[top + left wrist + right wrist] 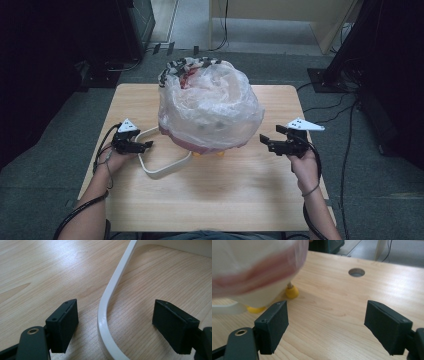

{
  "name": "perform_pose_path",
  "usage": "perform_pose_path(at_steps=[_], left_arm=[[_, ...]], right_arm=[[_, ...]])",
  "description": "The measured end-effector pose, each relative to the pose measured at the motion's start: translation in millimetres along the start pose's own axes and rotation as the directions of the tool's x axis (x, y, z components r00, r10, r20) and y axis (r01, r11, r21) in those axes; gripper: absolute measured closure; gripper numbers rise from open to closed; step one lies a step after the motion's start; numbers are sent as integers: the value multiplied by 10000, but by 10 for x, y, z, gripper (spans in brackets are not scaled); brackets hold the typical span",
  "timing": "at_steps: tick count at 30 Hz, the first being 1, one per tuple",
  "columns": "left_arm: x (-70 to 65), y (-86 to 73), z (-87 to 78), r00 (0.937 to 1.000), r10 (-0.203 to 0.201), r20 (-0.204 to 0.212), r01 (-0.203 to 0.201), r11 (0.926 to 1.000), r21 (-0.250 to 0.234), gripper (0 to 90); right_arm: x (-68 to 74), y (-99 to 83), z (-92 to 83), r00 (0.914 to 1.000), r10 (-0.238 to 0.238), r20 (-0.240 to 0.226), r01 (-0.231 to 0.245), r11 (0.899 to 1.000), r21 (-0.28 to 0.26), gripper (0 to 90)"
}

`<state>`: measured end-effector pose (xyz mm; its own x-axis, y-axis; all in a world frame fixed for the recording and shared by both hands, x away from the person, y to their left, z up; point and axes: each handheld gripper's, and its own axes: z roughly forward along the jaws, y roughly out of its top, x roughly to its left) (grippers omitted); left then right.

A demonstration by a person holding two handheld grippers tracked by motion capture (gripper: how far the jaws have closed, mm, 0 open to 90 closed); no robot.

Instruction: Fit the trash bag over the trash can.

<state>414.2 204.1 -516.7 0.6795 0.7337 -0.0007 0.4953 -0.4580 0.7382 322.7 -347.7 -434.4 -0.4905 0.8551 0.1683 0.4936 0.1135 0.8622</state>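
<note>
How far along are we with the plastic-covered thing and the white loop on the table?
Done: a clear plastic bag already drapes the object on yellow feet.

In hand: nothing is gripped. The left tool is open with the white loop lying between its jaws, pads apart from it. The right tool is open over bare table, beside the bag.

Left: closing on the loop or the bag; any actual handling, as far as I can judge.

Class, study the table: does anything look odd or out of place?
The plastic bag lies loosely crumpled over the basket, whose white handle lies flat on the table. Nothing is spilled or broken. Both grippers are open, holding nothing.
</note>
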Motion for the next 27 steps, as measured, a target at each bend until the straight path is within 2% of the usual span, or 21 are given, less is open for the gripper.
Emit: perform_pose_path(at_steps=[2,6,9,13,17,27], left_arm=[[1,0,0,10000,-4,4,4,10000,-3,211],[3,0,1,10000,-38,-1,38,10000,-36,214],[16,-1,-5,10000,-16,3,16,10000,-33,234],[25,-4,-8,10000,0,46,0,10000,-68,241],[47,-15,-24,10000,-24,25,25,9999,-132,285],[114,-37,-58,9999,-112,-21,111,9994,-326,478]], right_arm=[[12,-66,80,9998,-163,84,162,9998,115,192],[14,-222,216,9997,-222,-87,223,9997,81,192],[-32,-371,328,9990,-445,-31,446,9977,504,191],[-131,-533,428,9990,-372,256,344,9939,1052,197],[-189,-594,466,9985,-227,499,156,9902,1385,199],[-208,-658,586,9897,-910,1108,651,9737,2183,198]])
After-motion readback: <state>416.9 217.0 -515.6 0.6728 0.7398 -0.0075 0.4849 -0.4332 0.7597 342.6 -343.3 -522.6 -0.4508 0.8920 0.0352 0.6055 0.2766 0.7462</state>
